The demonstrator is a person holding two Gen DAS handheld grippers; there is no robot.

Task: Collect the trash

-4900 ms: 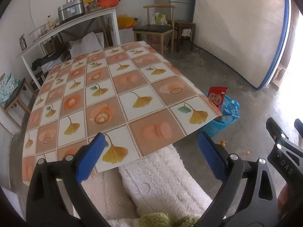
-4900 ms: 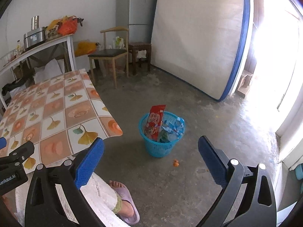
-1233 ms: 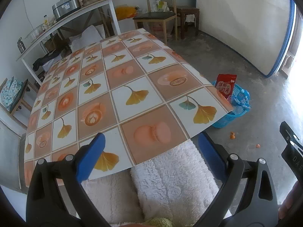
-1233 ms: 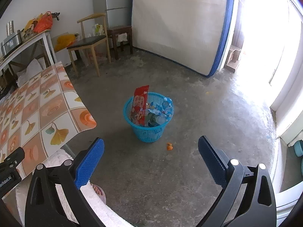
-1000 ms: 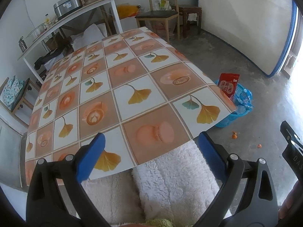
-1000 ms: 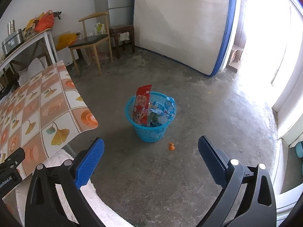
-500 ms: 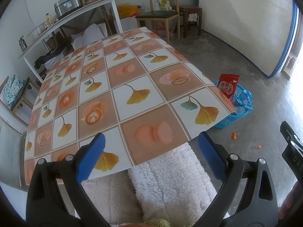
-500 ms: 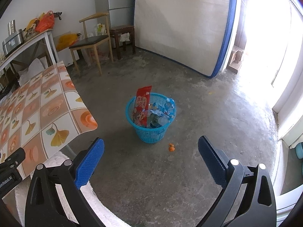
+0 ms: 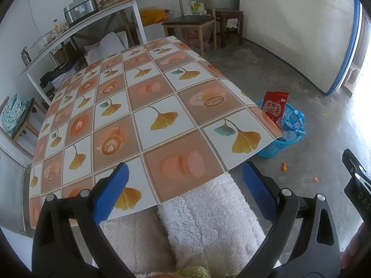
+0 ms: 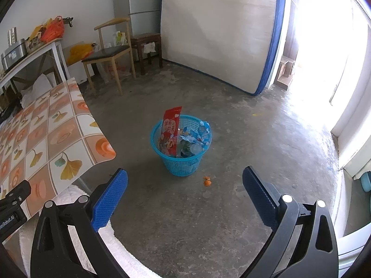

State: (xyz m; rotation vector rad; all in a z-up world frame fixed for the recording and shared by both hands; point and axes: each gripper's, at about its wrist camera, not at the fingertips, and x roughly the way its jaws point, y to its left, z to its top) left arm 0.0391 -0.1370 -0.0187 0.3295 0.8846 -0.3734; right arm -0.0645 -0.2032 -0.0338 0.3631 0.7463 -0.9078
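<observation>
Evidently, a late collecting step is shown: the blue mesh basket (image 10: 182,149) on the concrete floor (image 10: 243,162) is already filled with wrappers and a red snack bag (image 10: 170,131), while the patterned tabletop (image 9: 139,115) is seen bare. Both the left gripper (image 9: 183,185) and the right gripper (image 10: 184,187) are held wide open and empty. An orange scrap (image 10: 207,181) is left just beside the basket; a descent of the right gripper onto it is judged to be required next.
</observation>
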